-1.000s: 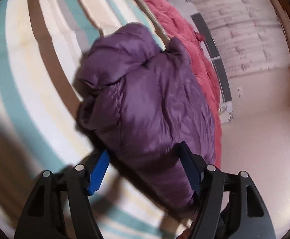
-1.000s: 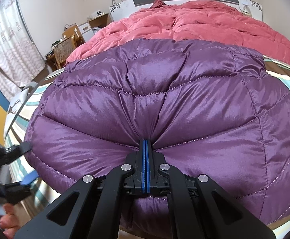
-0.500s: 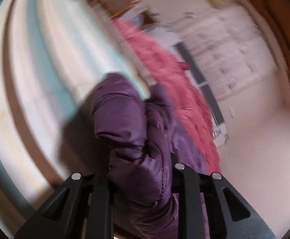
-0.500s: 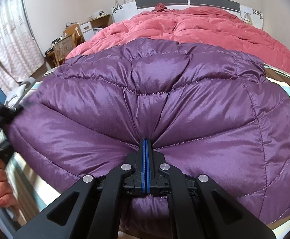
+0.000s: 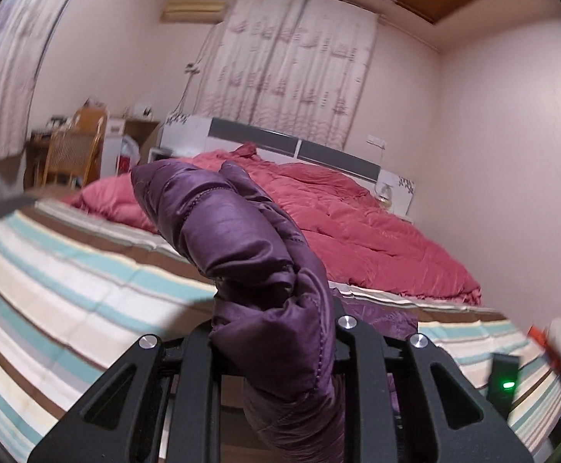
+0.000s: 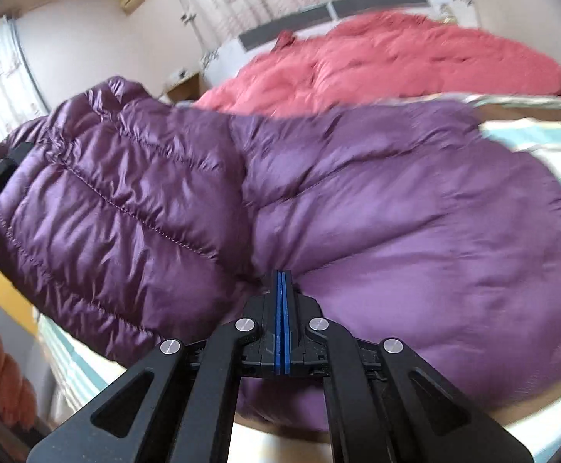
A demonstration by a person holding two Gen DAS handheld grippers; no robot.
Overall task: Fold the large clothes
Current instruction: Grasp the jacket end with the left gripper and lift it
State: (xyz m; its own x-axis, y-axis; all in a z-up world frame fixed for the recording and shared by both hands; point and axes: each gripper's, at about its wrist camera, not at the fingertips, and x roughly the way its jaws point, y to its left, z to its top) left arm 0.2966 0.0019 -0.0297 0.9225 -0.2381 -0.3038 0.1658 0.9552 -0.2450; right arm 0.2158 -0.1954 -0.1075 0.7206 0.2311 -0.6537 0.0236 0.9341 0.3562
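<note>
No text, label, brand, number or sign can be read in either view. The curtains (image 5: 292, 58) behind the headboard (image 5: 292, 146) carry only a repeating woven pattern, without letters, and the white end panel (image 5: 400, 189) of the headboard bears a small leaf motif rather than writing. A green indicator light (image 5: 507, 385) glows on a dark device at the lower right of the left wrist view, with no legible marking beside it.
</note>
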